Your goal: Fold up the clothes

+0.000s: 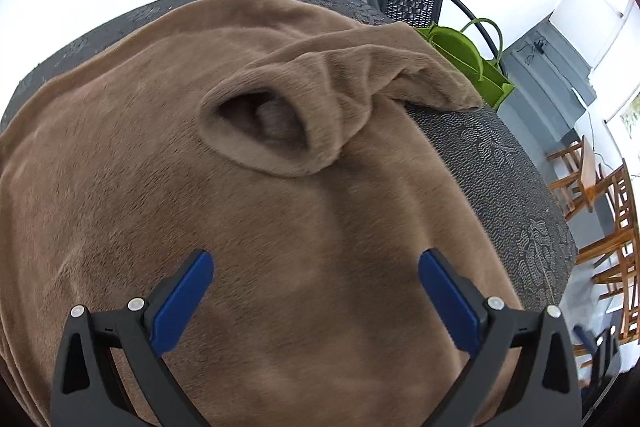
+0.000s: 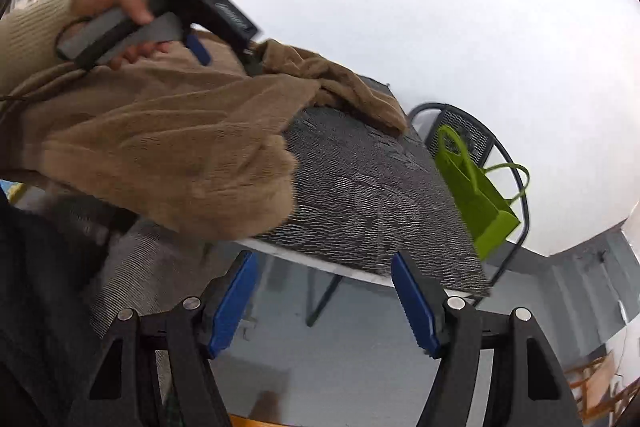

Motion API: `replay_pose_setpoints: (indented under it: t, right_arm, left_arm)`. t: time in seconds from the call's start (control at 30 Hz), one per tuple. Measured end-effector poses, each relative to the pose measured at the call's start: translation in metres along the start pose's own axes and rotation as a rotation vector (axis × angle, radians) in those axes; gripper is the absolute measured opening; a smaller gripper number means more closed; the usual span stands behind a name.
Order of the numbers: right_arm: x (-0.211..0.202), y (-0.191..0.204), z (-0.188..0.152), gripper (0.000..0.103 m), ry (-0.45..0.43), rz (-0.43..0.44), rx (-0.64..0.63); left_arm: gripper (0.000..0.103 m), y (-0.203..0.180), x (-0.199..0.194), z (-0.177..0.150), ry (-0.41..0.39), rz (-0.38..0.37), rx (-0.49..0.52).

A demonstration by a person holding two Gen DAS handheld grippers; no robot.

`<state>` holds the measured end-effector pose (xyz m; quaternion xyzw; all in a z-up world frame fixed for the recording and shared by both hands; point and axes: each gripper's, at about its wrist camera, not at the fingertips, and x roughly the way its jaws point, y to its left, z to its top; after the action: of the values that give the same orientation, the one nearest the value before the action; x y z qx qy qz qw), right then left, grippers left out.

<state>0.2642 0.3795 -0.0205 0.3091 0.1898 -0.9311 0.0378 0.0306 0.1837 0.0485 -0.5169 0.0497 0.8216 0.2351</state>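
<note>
Left wrist view: a brown plush garment [image 1: 248,155] lies spread over most of a dark, patterned surface [image 1: 508,183]. Its pile is short and velvety, and it looks soft, limp and fairly thick, probably light enough for one grip but likely to sag and drag. A sleeve [image 1: 360,79] lies bunched across the body, its round cuff opening [image 1: 260,131] gaping toward the camera. The cuff rim or a hem edge looks the best place to pinch, since the flat middle offers nothing to bite. The left tongs [image 1: 316,259] hang above the cloth, blue pads wide apart, holding nothing. A green bag [image 1: 472,63] sits on a wicker chair [image 1: 412,3] beyond.

Right wrist view: the right tongs [image 2: 322,263] point past the surface edge, jaws wide and empty. The garment [image 2: 168,151] droops in soft folds over the near corner of the surface [image 2: 372,195]. A person's hand [image 2: 120,7], in a ribbed beige sleeve [image 2: 32,35], holds the other tool above the cloth.
</note>
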Motion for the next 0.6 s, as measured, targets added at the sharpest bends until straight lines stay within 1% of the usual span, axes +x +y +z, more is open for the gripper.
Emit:
replay_pose_setpoints:
  t: [0.13,0.23,0.33,0.37,0.43,0.5,0.57,0.6]
  right_arm:
    - [0.003,0.015,0.004,0.072,-0.054,0.014,-0.041]
    - [0.008,0.02,0.01,0.072,-0.09,0.027,-0.054]
    - [0.012,0.016,0.019,0.072,-0.122,0.049,-0.021]
    - [0.014,0.013,0.022,0.072,-0.127,0.073,0.013]
    - [0.023,-0.003,0.03,0.072,-0.117,0.196,0.131]
    - [0.034,-0.019,0.034,0.071,-0.107,0.288,0.243]
    - [0.047,-0.031,0.036,0.057,-0.079,0.379,0.327]
    - [0.053,-0.033,0.035,0.044,-0.055,0.409,0.355]
  left_arm:
    - [0.103,-0.011,-0.002,0.003,0.0,0.02,0.016]
    - [0.103,-0.012,-0.003,0.003,0.002,0.037,0.019]
    - [0.103,-0.007,0.001,0.003,0.01,0.038,0.002]
    - [0.103,-0.004,0.003,0.003,0.015,0.036,-0.004]
    - [0.103,0.001,0.007,0.004,0.021,0.035,-0.014]
    - [0.103,0.005,0.009,0.005,0.022,0.035,-0.022]
    - [0.103,0.009,0.012,0.006,0.024,0.033,-0.029]
    - [0.103,0.01,0.013,0.007,0.025,0.033,-0.031]
